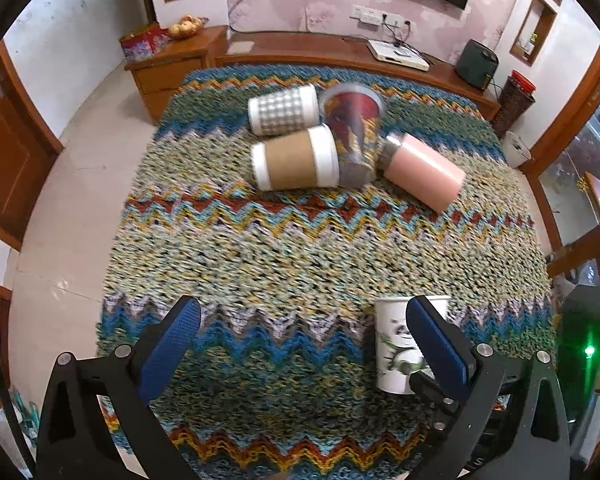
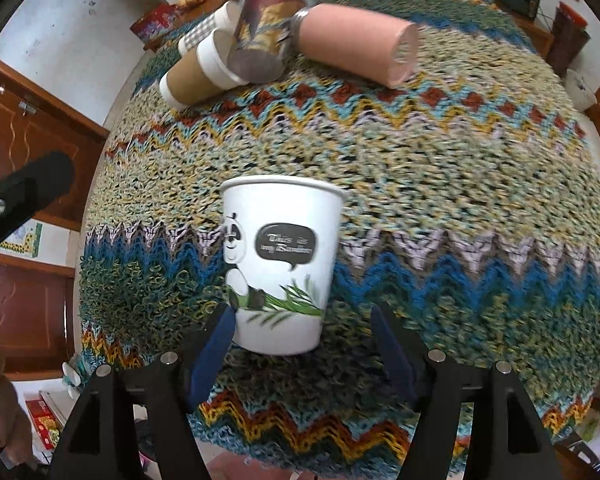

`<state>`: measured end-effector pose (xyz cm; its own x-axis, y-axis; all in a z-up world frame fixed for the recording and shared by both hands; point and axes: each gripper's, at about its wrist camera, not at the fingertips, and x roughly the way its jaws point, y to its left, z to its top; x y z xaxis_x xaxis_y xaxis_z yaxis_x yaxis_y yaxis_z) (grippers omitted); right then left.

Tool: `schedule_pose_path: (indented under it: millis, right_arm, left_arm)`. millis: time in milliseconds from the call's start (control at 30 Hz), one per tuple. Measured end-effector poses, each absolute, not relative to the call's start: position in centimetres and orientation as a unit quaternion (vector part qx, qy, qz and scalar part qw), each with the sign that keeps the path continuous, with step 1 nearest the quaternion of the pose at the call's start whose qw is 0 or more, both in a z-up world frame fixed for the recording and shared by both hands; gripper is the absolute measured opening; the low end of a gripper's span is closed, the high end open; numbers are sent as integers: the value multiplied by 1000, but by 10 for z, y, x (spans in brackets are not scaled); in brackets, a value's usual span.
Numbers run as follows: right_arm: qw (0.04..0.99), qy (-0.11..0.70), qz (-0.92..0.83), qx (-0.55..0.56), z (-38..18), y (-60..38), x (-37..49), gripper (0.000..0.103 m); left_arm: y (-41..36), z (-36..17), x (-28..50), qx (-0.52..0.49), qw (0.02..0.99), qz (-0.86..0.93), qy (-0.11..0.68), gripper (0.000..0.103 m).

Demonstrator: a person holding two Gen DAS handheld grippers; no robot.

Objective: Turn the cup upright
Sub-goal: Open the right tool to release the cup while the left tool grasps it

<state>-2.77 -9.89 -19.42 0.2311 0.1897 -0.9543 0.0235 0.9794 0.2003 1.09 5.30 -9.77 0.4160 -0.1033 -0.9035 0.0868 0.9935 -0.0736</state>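
Note:
A white paper cup with a panda print (image 2: pixel 280 264) stands upright on the knitted zigzag cloth (image 2: pixel 420 184), between the tips of my right gripper (image 2: pixel 304 330). The jaws are open and do not squeeze it. The same cup (image 1: pixel 396 340) shows in the left wrist view, behind the right finger of my left gripper (image 1: pixel 304 330), which is open and empty above the cloth's near part. Four cups lie on their sides at the far end: a checked one (image 1: pixel 282 110), a brown-sleeved one (image 1: pixel 296 158), a red printed one (image 1: pixel 352 128) and a pink one (image 1: pixel 422 170).
The cloth (image 1: pixel 284 248) covers a table. Behind it stands a wooden sideboard (image 1: pixel 284 46) with a white box (image 1: pixel 398 54) and a dark speaker (image 1: pixel 476 64). A tiled floor (image 1: pixel 72 200) and wooden doors lie to the left.

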Motion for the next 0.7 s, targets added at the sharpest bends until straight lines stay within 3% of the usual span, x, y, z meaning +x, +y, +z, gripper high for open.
schedule_pose_path:
  millis: [700]
  right_arm:
    - [801, 595, -16, 66, -199, -145, -35, 71]
  left_arm:
    - [-6, -162, 26, 5, 795, -86, 600, 102]
